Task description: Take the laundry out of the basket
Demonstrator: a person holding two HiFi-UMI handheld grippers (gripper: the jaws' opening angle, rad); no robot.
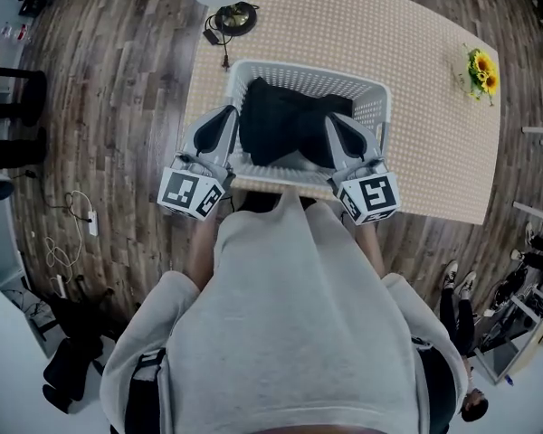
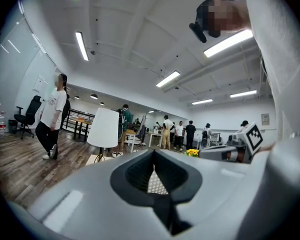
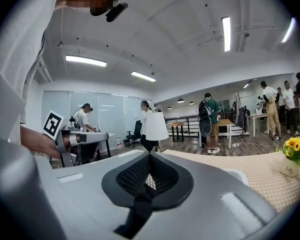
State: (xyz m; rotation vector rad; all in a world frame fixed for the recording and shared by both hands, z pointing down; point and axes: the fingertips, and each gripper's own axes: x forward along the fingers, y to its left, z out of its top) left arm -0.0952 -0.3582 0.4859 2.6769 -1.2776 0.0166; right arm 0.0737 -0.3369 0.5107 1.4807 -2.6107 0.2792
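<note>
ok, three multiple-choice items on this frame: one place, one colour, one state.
1. Where does the white plastic laundry basket stand?
A. on the wooden floor
B. on the beige dotted table
C. on a chair

2. What colour is the laundry in the basket?
A. black
B. red
C. white

3. How do the jaws of the right gripper stand?
A. wide apart
B. together, with nothing between them
C. closed on a garment

Answers:
1 B, since the head view shows the dotted tabletop around the basket.
2 A, since the heap inside is dark throughout.
3 B, since the right gripper view shows the pads meeting with no cloth between them.
</note>
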